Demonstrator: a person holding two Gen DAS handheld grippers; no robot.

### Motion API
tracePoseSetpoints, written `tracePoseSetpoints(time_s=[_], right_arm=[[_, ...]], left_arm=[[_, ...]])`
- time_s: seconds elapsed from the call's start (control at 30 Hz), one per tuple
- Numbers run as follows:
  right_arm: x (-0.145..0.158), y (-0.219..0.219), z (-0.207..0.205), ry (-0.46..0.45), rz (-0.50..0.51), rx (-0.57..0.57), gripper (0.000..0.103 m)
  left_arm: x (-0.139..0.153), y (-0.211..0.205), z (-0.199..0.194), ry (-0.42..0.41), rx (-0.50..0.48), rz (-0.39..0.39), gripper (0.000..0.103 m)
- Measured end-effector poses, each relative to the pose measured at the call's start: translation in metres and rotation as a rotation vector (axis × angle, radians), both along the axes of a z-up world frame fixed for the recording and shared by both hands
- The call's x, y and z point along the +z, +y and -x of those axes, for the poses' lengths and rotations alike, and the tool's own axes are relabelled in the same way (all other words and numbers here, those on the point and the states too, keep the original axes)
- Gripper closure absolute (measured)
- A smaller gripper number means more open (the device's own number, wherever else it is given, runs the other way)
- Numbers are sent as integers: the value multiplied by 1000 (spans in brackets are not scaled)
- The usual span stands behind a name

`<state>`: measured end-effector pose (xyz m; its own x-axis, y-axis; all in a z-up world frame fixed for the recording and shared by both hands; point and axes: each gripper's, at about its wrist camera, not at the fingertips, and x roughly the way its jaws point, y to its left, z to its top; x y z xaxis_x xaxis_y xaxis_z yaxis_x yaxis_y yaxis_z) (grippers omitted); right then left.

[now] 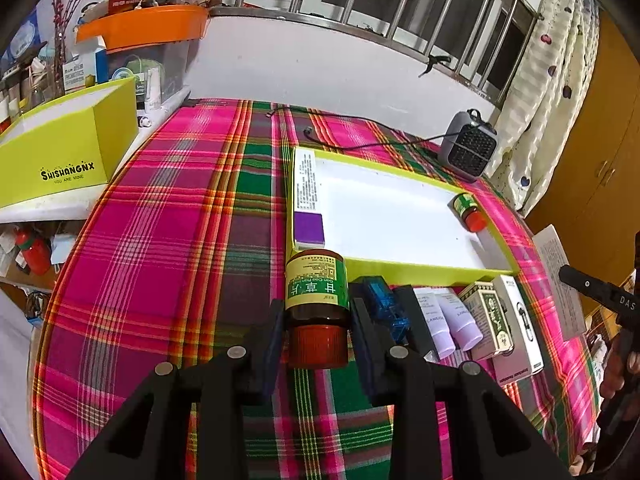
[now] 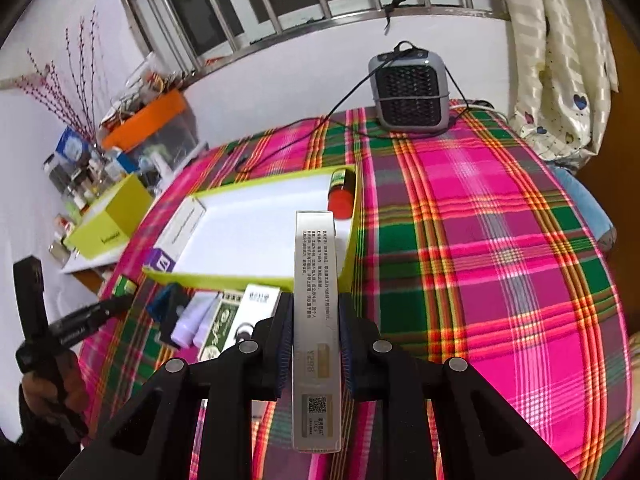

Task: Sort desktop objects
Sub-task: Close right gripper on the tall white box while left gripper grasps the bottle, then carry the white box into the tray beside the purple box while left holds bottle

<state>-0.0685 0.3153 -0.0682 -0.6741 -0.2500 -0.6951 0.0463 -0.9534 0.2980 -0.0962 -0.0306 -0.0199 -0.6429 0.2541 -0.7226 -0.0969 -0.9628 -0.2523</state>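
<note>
Nearest, the left gripper (image 1: 316, 320) clamps a brown medicine bottle (image 1: 316, 300) by its shoulder, red cap toward the camera, just before the yellow-green tray (image 1: 400, 270). The right gripper (image 2: 314, 332) is closed on a long pale box (image 2: 316, 320) held above the plaid cloth (image 2: 500, 260). Beside the bottle lie tubes and cartons (image 1: 486, 320). In the tray lie a purple-ended box (image 1: 307, 200) and a small red-capped bottle (image 1: 469, 211). Beyond stands a grey heater (image 2: 408, 92).
</note>
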Motion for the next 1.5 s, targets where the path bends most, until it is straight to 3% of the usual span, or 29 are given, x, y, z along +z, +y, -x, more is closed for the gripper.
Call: tracePoseSetpoints(time_s=[0.53, 0.7, 1.03, 1.27, 1.5], right_arm=[[28, -22, 16, 66, 43, 54, 81], [36, -36, 31, 68, 103, 86, 81], [24, -80, 88, -61, 305, 160, 81], [16, -111, 126, -127, 298, 168, 81], [-3, -148, 167, -183, 208, 142, 81]], left_arm=[[9, -5, -6, 47, -7, -67, 70], [9, -8, -6, 47, 4, -75, 70], [8, -22, -10, 40, 46, -74, 70], [9, -27, -13, 43, 62, -77, 70], [9, -35, -16, 46, 81, -77, 70]])
